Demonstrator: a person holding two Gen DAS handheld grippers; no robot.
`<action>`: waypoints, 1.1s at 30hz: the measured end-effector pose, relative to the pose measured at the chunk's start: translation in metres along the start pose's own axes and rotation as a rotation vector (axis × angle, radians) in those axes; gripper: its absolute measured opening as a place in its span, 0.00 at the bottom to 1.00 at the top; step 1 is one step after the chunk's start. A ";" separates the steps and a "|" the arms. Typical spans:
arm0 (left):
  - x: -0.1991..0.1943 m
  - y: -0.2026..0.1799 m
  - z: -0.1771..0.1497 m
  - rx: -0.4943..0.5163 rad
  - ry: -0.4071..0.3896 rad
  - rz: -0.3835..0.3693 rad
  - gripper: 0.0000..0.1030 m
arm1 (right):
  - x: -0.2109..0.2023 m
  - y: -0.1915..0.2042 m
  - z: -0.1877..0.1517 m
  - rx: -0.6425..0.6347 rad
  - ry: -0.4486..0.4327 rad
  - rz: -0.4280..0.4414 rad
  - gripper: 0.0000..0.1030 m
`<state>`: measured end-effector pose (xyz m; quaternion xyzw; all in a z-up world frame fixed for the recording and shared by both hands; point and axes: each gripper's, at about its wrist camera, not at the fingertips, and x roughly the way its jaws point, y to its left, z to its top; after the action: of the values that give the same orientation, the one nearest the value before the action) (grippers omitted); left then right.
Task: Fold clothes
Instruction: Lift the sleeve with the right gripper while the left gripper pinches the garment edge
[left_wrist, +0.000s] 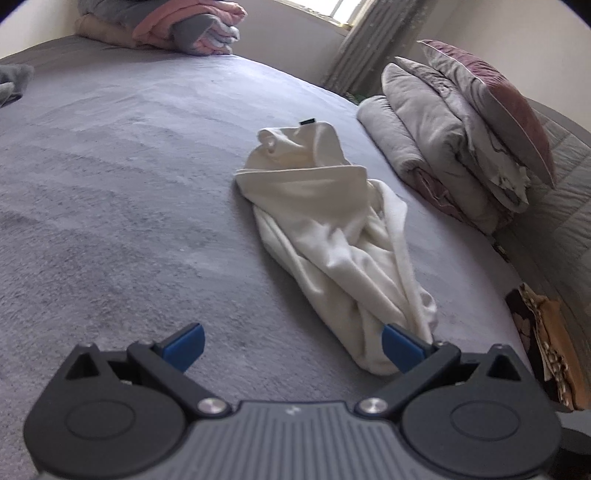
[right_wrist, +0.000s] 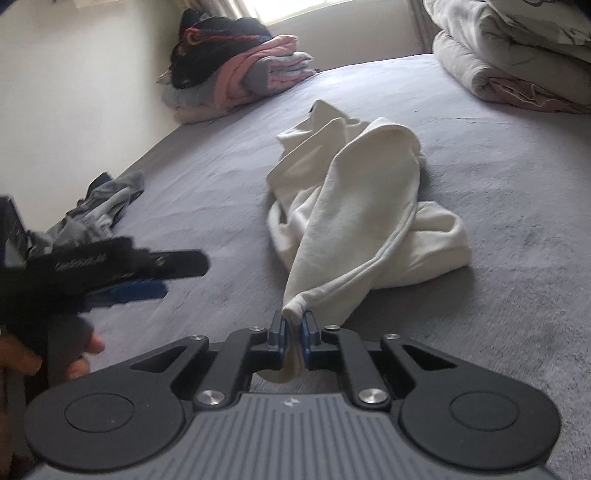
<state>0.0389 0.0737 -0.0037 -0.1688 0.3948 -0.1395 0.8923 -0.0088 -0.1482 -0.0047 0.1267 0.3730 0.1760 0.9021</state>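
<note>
A wide bed (left_wrist: 129, 155) with a grey cover filled the room. Beyond its far edge stood a pale wall (right_wrist: 92, 74), a bright window (right_wrist: 314, 7) and a grey curtain (left_wrist: 365, 40); daylight fell across the bed.

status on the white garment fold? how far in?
Done: a folded stack sits at the bed's far corner. In hand: the right gripper has its jaws shut on an end of the crumpled white garment; the left gripper is open, holding nothing. Left: the garment isn't spread or folded, and a grey piece lies loose near the bed edge.
</note>
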 end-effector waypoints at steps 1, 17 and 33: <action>0.001 -0.001 -0.001 0.003 0.003 -0.005 1.00 | -0.001 0.000 -0.002 -0.001 0.007 0.010 0.10; 0.013 -0.008 -0.006 -0.032 0.052 -0.097 0.91 | -0.017 0.010 -0.029 -0.064 0.130 0.120 0.10; 0.043 -0.043 -0.017 -0.013 0.108 -0.224 0.02 | -0.028 -0.005 -0.046 -0.031 0.205 0.160 0.14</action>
<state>0.0494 0.0148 -0.0249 -0.2102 0.4217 -0.2447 0.8474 -0.0596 -0.1602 -0.0207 0.1234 0.4493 0.2653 0.8441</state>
